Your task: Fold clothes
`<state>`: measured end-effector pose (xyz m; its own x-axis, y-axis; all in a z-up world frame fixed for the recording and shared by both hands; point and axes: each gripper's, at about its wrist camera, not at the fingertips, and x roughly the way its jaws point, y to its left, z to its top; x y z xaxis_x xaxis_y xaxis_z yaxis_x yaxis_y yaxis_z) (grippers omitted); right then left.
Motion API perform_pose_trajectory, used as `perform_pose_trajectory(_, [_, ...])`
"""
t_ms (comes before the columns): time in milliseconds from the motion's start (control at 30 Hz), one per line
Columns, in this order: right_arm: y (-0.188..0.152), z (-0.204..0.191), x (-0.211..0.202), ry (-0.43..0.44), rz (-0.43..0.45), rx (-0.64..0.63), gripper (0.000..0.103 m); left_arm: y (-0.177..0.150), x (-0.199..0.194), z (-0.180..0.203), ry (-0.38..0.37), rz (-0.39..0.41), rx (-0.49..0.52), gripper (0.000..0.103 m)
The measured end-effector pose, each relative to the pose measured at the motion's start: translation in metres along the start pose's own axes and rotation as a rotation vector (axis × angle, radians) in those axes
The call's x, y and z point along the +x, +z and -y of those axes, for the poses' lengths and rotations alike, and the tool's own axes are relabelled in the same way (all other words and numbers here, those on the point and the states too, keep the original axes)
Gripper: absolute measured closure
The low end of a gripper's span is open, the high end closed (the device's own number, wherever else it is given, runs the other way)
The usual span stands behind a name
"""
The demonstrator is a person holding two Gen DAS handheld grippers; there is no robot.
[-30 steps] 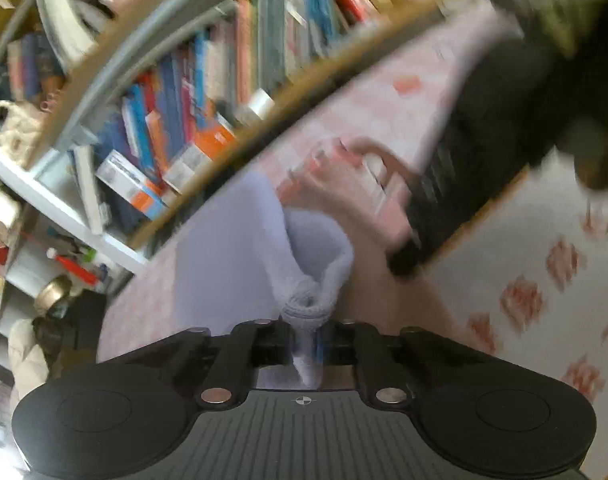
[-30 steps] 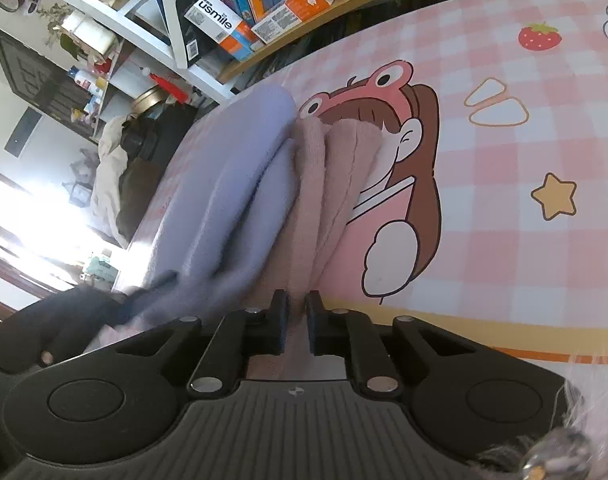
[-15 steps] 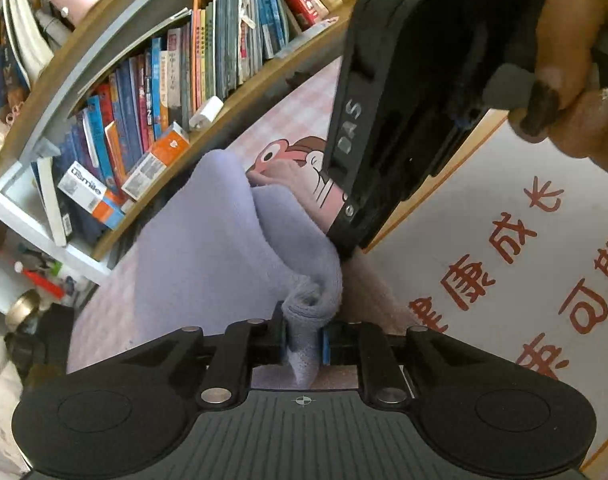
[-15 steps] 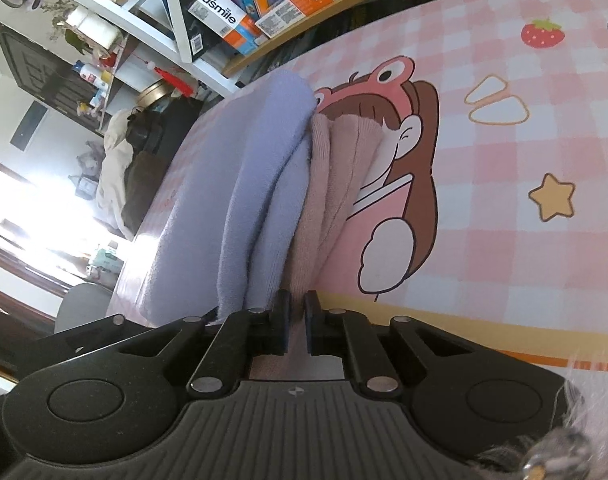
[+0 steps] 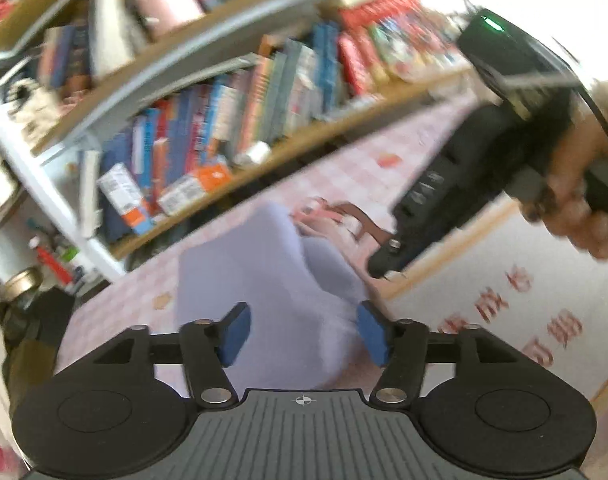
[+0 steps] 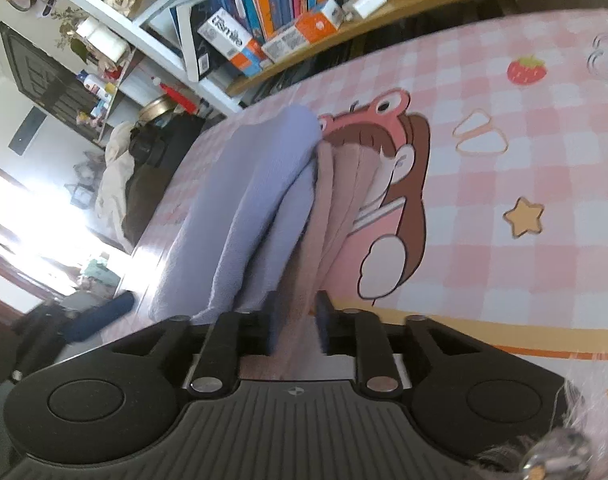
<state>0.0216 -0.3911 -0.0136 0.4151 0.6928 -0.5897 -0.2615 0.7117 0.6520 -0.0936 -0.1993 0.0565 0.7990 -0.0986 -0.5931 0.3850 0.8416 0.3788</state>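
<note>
A lavender garment (image 5: 272, 264) lies folded in long rolls on the pink checked tablecloth (image 6: 503, 184). Beside it lies a dusty-pink garment (image 6: 335, 200), touching the lavender garment (image 6: 256, 200). My left gripper (image 5: 304, 334) is opening, its blue pads wide apart, with the lavender cloth below and between them and no pad pressing on it. My right gripper (image 6: 298, 326) is also opening. Its jaws stand a little apart around the near end of the pink garment, which lies loose between the pads. The right tool's black housing (image 5: 435, 184) hangs at the right, held by a hand (image 5: 575, 200).
A full bookshelf (image 6: 288, 12) runs along the table's far edge. A white sheet with red characters (image 5: 503, 312) lies at the near right of the table. Left of the table are a dark bag and draped cloth (image 6: 144, 184), with bright window glare below them.
The left jaws, shut on a fold of the lavender cloth before, have sprung wide and let it go while lifting back. The right jaws have parted slightly around the pink cloth.
</note>
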Motion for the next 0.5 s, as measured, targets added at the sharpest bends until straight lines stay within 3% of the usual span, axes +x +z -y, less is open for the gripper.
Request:
perform_pose_trajectory(233, [0.008,-0.030,-0.017,-0.076,0.134,-0.087,0.075,-0.002,-0.014,-0.032,0.020,0.063,-0.106,0.037])
perform_pose_trajectory(333, [0.011,-0.040,-0.021,-0.092,0.186,-0.109,0.075,-0.007,-0.010,-0.044,0.041,0.051,-0.134,0.037])
perform_pose_trajectory(500, [0.013,-0.055,-0.012,-0.075,0.185,-0.116,0.074,-0.016,-0.011,-0.059,0.065,0.047,-0.174,0.037])
